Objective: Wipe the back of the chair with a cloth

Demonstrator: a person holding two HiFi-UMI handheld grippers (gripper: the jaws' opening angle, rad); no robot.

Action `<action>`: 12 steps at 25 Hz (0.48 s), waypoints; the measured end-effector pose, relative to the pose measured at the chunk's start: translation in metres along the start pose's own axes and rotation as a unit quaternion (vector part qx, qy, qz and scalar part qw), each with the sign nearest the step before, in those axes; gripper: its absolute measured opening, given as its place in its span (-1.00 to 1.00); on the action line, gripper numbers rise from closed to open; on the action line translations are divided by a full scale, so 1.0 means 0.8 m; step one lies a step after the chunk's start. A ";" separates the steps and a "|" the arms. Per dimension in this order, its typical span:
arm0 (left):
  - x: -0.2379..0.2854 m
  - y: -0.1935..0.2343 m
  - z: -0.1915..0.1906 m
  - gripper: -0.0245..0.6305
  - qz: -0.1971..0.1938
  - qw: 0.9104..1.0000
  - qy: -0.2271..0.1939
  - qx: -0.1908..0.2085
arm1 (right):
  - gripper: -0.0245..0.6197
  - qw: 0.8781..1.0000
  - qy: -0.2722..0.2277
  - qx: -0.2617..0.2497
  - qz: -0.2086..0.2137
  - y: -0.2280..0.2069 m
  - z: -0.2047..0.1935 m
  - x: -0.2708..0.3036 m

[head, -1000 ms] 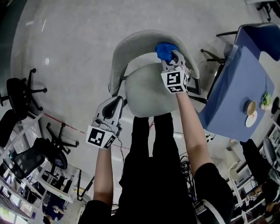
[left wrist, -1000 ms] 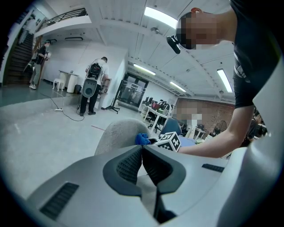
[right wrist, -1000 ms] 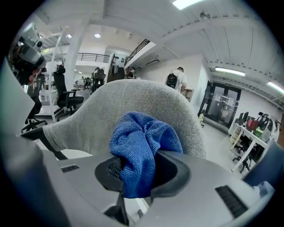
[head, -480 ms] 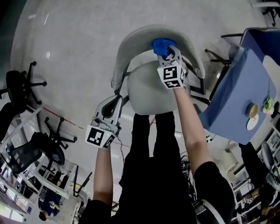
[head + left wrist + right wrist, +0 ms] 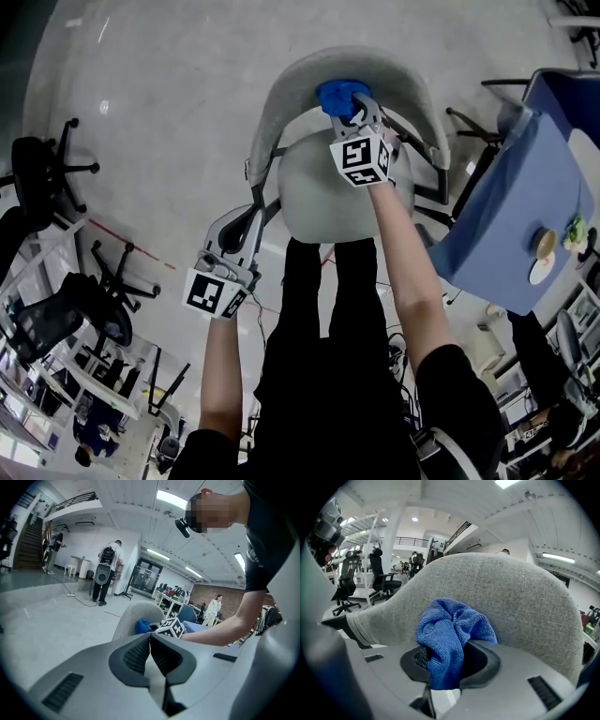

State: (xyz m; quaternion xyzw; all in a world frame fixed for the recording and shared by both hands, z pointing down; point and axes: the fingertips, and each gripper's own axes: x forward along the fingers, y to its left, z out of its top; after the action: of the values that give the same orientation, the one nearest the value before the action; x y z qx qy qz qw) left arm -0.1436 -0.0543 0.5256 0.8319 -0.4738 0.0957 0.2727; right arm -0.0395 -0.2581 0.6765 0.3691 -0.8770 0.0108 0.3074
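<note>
A grey fabric chair stands in front of me, its curved back (image 5: 281, 89) (image 5: 525, 597) (image 5: 129, 618) arching over the pale seat (image 5: 323, 192). My right gripper (image 5: 356, 111) (image 5: 450, 665) is shut on a bunched blue cloth (image 5: 337, 97) (image 5: 450, 637) (image 5: 143, 626), which presses against the inner face of the chair back near its top middle. My left gripper (image 5: 246, 223) (image 5: 150, 656) hangs lower left beside the seat's edge, jaws shut with nothing between them, apart from the chair.
A blue table (image 5: 525, 216) with a cup and small items stands to the right. Black office chairs (image 5: 42, 183) and shelving crowd the left. People stand far off across the bare grey floor (image 5: 51, 616).
My right gripper and the blue cloth have slid leftward along the top of the chair back. The left gripper has stayed where it was.
</note>
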 end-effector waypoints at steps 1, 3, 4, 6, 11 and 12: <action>-0.003 0.002 -0.001 -0.85 0.002 1.000 0.000 -0.001 | -0.52 1.000 0.000 -0.003 0.007 0.008 0.002 0.003; -0.008 0.007 -0.003 -0.85 0.006 1.000 0.000 -0.002 | -0.52 1.000 0.001 -0.012 0.020 0.024 0.005 0.010; -0.010 0.010 -0.004 -0.85 0.008 1.000 0.000 -0.002 | -0.52 1.000 0.002 -0.017 0.024 0.032 0.006 0.014; -0.015 0.014 -0.006 -0.85 0.011 1.000 -0.001 -0.003 | -0.52 0.999 0.005 -0.026 0.030 0.043 0.008 0.019; -0.027 0.026 -0.012 -0.85 0.019 1.000 -0.003 -0.004 | -0.52 0.998 0.003 -0.042 0.054 0.068 0.011 0.024; -0.028 0.028 -0.012 -0.85 0.021 1.000 -0.004 -0.004 | -0.52 0.997 0.002 -0.042 0.058 0.071 0.011 0.025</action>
State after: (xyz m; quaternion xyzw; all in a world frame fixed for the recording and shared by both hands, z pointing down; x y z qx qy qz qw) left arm -0.1737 -0.0415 0.5325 0.8213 -0.4921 0.0965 0.2721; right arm -0.0921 -0.2319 0.6922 0.3045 -0.8960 -0.0075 0.3232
